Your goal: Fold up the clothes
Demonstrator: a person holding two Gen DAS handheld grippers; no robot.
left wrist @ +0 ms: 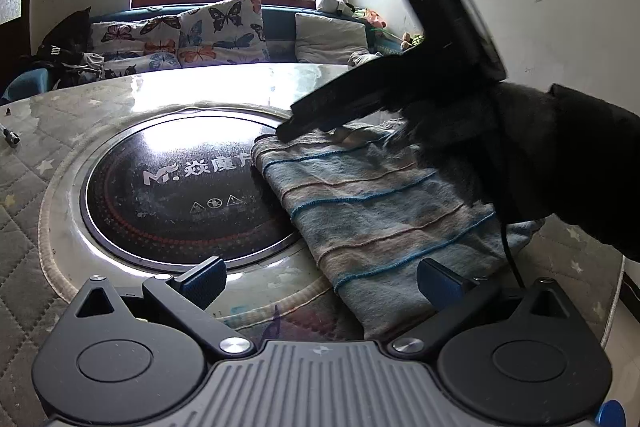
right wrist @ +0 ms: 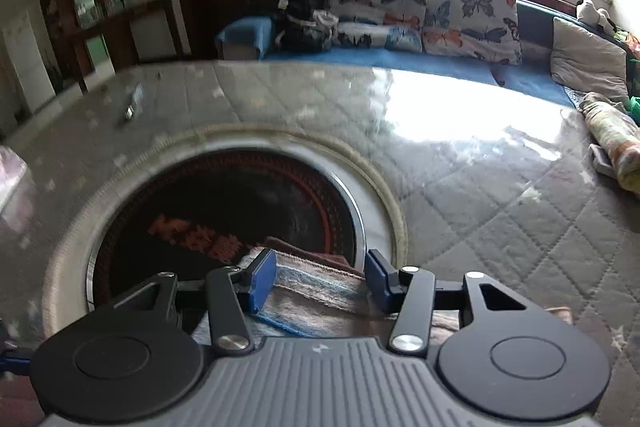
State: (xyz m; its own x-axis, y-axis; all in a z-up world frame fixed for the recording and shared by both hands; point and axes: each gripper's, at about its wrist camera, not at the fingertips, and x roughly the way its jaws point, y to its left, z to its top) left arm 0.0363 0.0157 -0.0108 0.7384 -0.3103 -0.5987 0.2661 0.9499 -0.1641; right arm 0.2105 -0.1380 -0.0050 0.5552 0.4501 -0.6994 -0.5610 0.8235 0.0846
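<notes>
Both pairs of jaws stand apart: the left gripper [left wrist: 322, 277] hovers empty over the striped cloth [left wrist: 384, 211], folded partly across the black round cooktop [left wrist: 180, 195]; the right gripper [right wrist: 320, 277] straddles its far edge, seemingly without pinching.

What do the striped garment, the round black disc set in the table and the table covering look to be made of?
Striped garment: soft knit fabric, matte, with raised stitched ridges. Round black disc: probably glass or ceramic, glossy, mirroring the window, with a metal-looking rim. Table covering: quilted diamond-stitched cloth, apparently under a shiny clear sheet.
</notes>
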